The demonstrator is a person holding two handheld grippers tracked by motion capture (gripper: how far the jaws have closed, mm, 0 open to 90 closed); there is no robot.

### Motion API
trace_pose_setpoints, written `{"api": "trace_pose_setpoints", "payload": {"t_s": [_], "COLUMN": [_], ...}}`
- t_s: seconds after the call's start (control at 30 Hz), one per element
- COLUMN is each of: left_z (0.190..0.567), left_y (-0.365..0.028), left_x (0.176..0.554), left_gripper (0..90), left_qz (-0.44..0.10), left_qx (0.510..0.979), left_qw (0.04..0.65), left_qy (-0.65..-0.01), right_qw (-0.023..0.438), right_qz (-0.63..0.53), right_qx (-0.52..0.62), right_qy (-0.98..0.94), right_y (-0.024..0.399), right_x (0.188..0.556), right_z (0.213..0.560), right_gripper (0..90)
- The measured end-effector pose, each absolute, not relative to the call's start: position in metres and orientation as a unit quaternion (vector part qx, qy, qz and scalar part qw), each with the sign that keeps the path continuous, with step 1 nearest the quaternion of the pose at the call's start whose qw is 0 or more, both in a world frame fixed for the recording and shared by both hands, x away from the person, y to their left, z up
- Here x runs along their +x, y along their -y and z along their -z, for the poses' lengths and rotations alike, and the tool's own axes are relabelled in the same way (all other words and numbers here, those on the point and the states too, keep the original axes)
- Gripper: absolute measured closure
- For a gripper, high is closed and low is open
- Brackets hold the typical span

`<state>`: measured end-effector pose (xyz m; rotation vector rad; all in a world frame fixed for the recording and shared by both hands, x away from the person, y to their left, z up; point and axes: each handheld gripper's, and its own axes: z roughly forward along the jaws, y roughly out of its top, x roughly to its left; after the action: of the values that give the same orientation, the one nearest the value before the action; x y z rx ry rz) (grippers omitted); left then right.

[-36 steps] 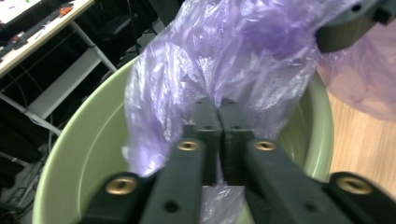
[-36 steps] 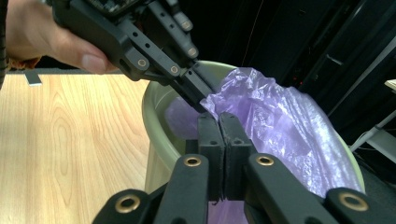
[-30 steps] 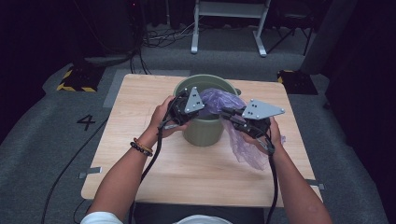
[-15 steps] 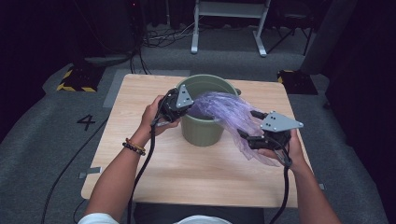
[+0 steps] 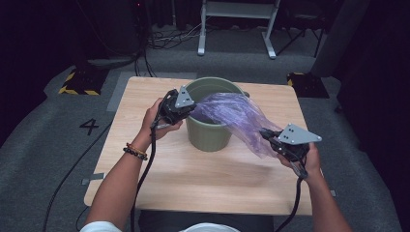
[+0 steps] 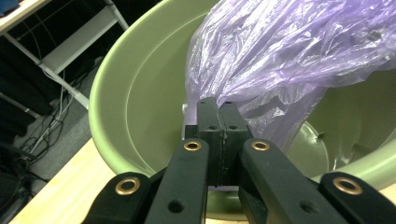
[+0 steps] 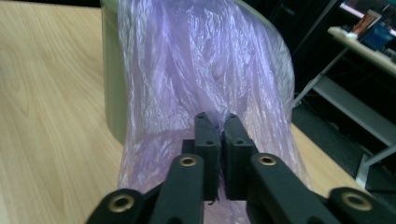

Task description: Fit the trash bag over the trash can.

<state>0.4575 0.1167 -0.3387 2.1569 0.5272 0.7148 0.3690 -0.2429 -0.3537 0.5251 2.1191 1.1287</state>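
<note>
We see a thin purple plastic bag [image 5: 239, 118] stretched in the air across the top of a green bin [image 5: 209, 130], one end hanging down inside the bin's mouth and the other pulled out over the rim toward the right front of the table. In the left gripper view the crinkled film [image 6: 289, 56] drops into the bin [image 6: 135, 107] just past the jaws. The left gripper [image 5: 186, 105] sits at the bin's left rim, its jaws pressed together with an edge of the bag pinched between them. The right gripper [image 5: 267, 135] is well clear of the bin, low over the table, and its jaws have just been closing; in the right gripper view they now stand clamped on a gathered fold of the bag [image 7: 201, 79], which rises from them toward the bin [image 7: 112, 88]. The bin stands upright near the middle of a light wooden table [image 5: 193, 179]. Around the table lies grey carpet [image 5: 43, 145] marked with a black numeral 4 [image 5: 90, 126], and a white metal frame [image 5: 237, 24] stands on the floor behind the table.
</note>
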Motion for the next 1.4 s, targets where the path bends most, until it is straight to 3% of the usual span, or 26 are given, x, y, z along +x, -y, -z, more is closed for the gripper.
{"api": "trace_pose_setpoints", "payload": {"t_s": [0.2,0.23,0.27,0.37,0.47,0.67,0.8,0.97,1.0,1.13,1.23,1.33,1.37,1.4], "left_z": [0.336,0.332,0.331,0.327,0.320,0.313,0.311,0.315,0.318,0.322,0.323,0.322,0.322,0.321], "left_y": [-0.121,-0.122,-0.122,-0.121,-0.112,-0.086,-0.063,-0.055,-0.056,-0.058,-0.060,-0.072,-0.072,-0.081], "left_x": [0.454,0.451,0.449,0.445,0.433,0.420,0.420,0.426,0.429,0.430,0.431,0.434,0.434,0.436], "left_gripper": [73.0,54.2,45.6,31.9,24.5,23.0,24.7,34.2,38.3,69.8,86.6,89.5,89.6,89.5], "left_qz": [-0.277,-0.279,-0.283,-0.276,-0.267,-0.262,-0.259,-0.263,-0.265,-0.281,-0.285,-0.297,-0.297,-0.297], "left_qx": [0.844,0.837,0.831,0.827,0.825,0.832,0.840,0.844,0.845,0.844,0.845,0.845,0.845,0.843], "left_qw": [0.411,0.424,0.431,0.448,0.468,0.472,0.463,0.450,0.445,0.436,0.431,0.421,0.421,0.421], "left_qy": [-0.206,-0.205,-0.207,-0.199,-0.173,-0.130,-0.118,-0.127,-0.136,-0.133,-0.136,-0.145,-0.145,-0.155], "right_qw": [0.345,0.350,0.351,0.355,0.360,0.370,0.370,0.364,0.357,0.348,0.342,0.343,0.343,0.334], "right_qz": [-0.446,-0.446,-0.447,-0.447,-0.446,-0.426,-0.423,-0.429,-0.436,-0.447,-0.453,-0.472,-0.472,-0.490], "right_qx": [0.193,0.191,0.189,0.181,0.161,0.137,0.114,0.102,0.098,0.094,0.093,0.112,0.112,0.124], "right_qy": [-0.803,-0.801,-0.801,-0.801,-0.804,-0.814,-0.819,-0.820,-0.820,-0.818,-0.818,-0.804,-0.804,-0.796], "right_y": [0.238,0.235,0.232,0.226,0.210,0.185,0.166,0.160,0.159,0.158,0.159,0.167,0.167,0.177], "right_x": [0.373,0.376,0.377,0.379,0.382,0.389,0.387,0.384,0.382,0.379,0.378,0.373,0.373,0.370], "right_z": [0.342,0.337,0.335,0.328,0.314,0.302,0.296,0.297,0.297,0.297,0.297,0.295,0.295,0.294], "right_gripper": [89.8,89.7,89.8,89.8,89.7,89.6,89.5,89.3,88.9,86.6,83.4,57.5,57.5,48.7]}}
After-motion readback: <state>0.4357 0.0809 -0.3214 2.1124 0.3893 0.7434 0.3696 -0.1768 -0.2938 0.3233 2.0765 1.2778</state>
